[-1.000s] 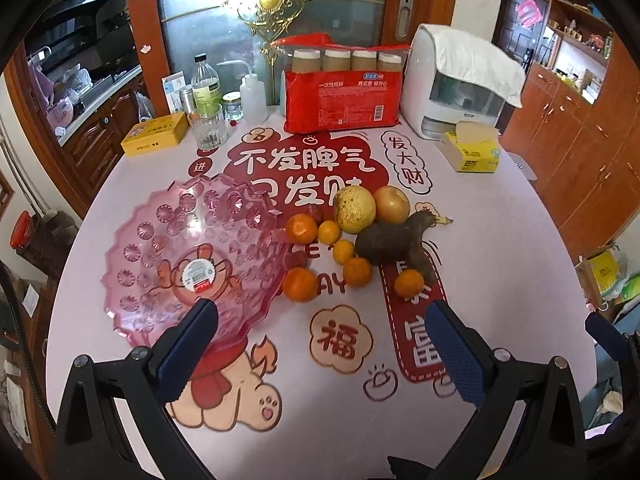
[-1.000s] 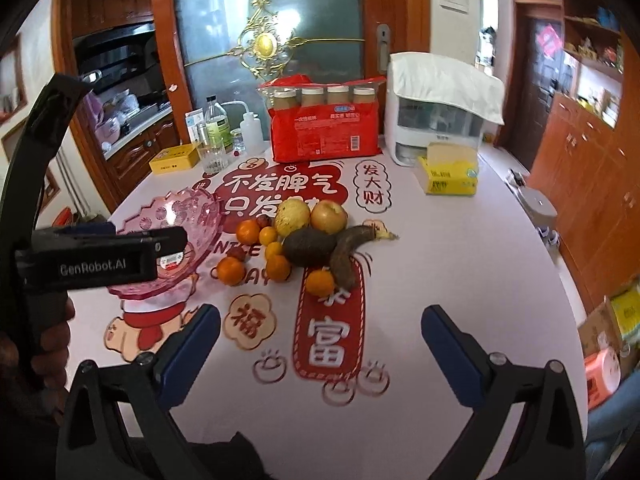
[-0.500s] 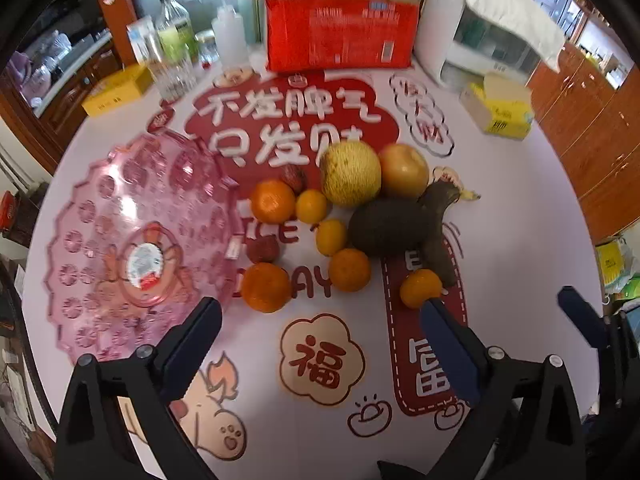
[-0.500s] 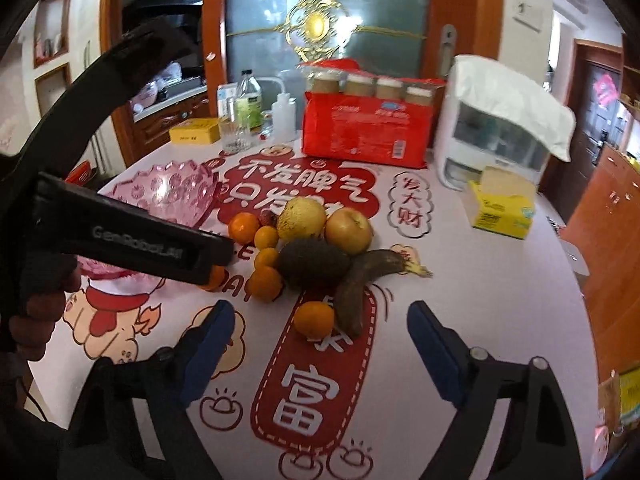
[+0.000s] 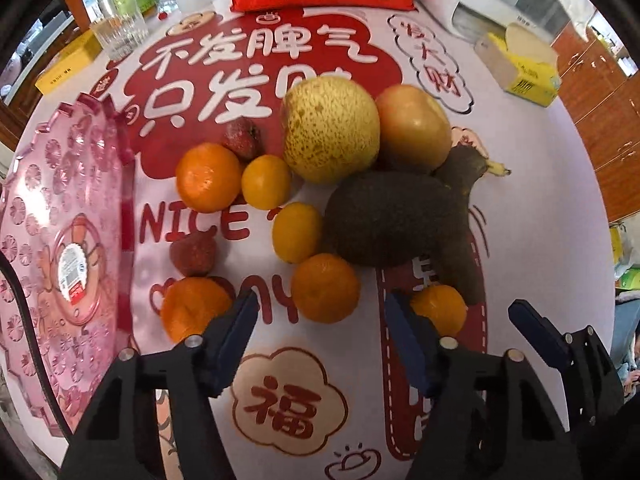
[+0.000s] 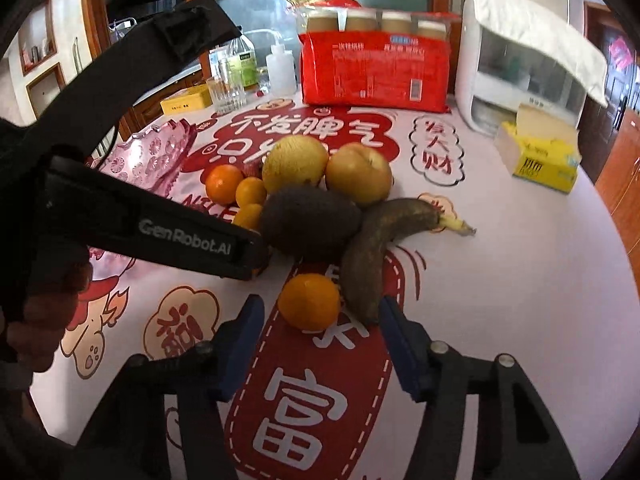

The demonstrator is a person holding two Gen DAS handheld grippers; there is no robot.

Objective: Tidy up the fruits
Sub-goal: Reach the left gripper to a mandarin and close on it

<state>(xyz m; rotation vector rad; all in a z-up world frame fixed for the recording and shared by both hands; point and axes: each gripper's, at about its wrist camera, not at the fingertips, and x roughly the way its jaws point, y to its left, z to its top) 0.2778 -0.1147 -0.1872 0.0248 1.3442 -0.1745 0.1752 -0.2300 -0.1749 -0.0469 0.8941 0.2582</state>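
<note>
Left wrist alone: strawberries (image 5: 192,254); both grippers' half-closed, just-narrowing jaws empty.

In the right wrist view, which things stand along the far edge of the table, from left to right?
Yellow box → drinking glass → white squeeze bottle → red package → white appliance → yellow tissue box.

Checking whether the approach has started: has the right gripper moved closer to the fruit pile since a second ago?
Yes. The right gripper has come down toward the mandarin beside the banana, its jaws closing, nothing gripped.
</note>
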